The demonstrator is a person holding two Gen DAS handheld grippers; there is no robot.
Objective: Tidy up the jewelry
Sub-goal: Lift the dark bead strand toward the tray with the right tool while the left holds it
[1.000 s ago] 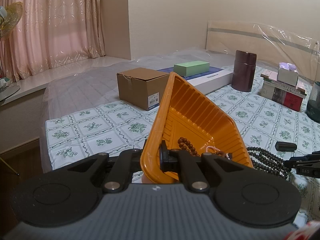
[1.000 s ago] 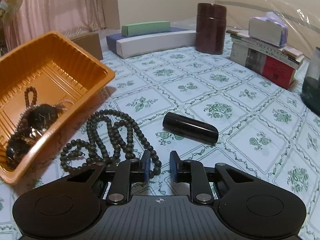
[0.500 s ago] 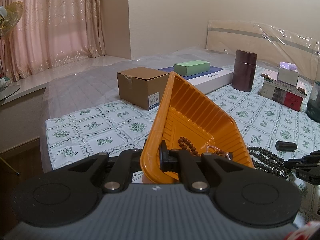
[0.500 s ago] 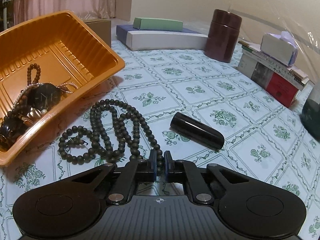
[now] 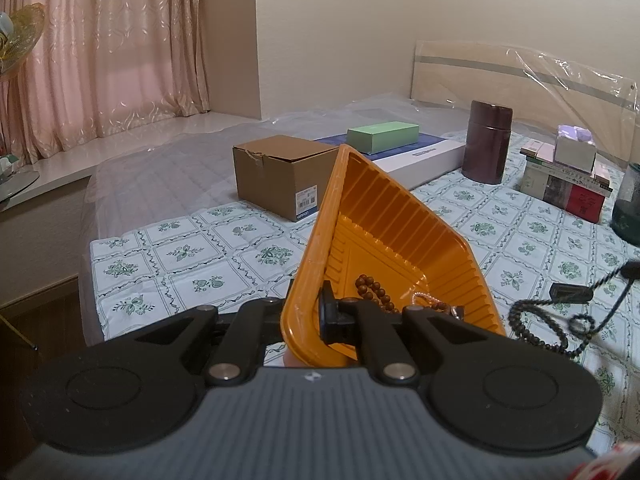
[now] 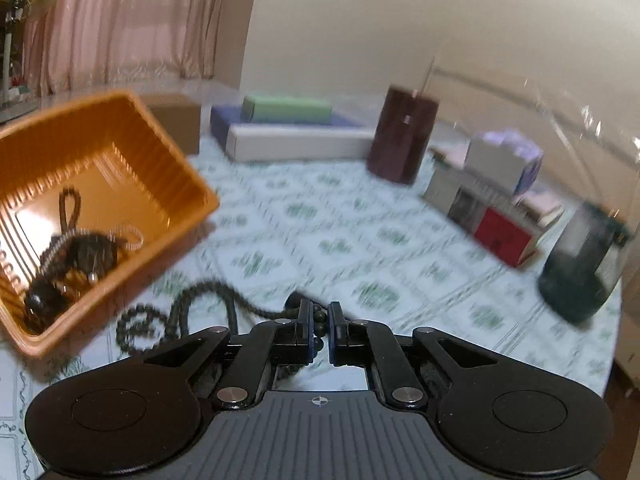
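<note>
- One long strand of dark beads point(image 6: 208, 312) is being lifted by the right gripper point(image 6: 319, 330): its jaws are pinching a few beads at the strand's near end, closed down almost fully on them.
- The rest of the strand is trailing away to the gripper's left, some loops apparently lying on the patterned cloth point(image 6: 360, 240) while the pinched end is rising; in the left wrist view the raised section is hanging as a taut diagonal line.
- Gripping one end is probably letting the strand straighten out, so it can be fed into the tray lengthwise.
- The orange tray point(image 6: 100, 184) is sitting to the left of the right gripper, tilted so its open face is turning toward the strand; likely done to make the drop easier.
- The left gripper point(image 5: 308, 316) is doing that tilting: its jaws are clamped on the tray's near wall, one finger inside and one outside, fully closed on the thin plastic.
- Several pieces are already resting in the tray's low corner: a brown bead bracelet point(image 5: 374, 290), a pale fine chain point(image 5: 426, 298) and darker items I cannot identify.
- A small black cylinder point(image 5: 570, 292) is lying on the cloth just beyond the strand.
- Judgement: step in hand is the carry to the tray; trailing loops may be snagging on the rim.
- The right wrist view is blurring, so fine detail is uncertain.
</note>
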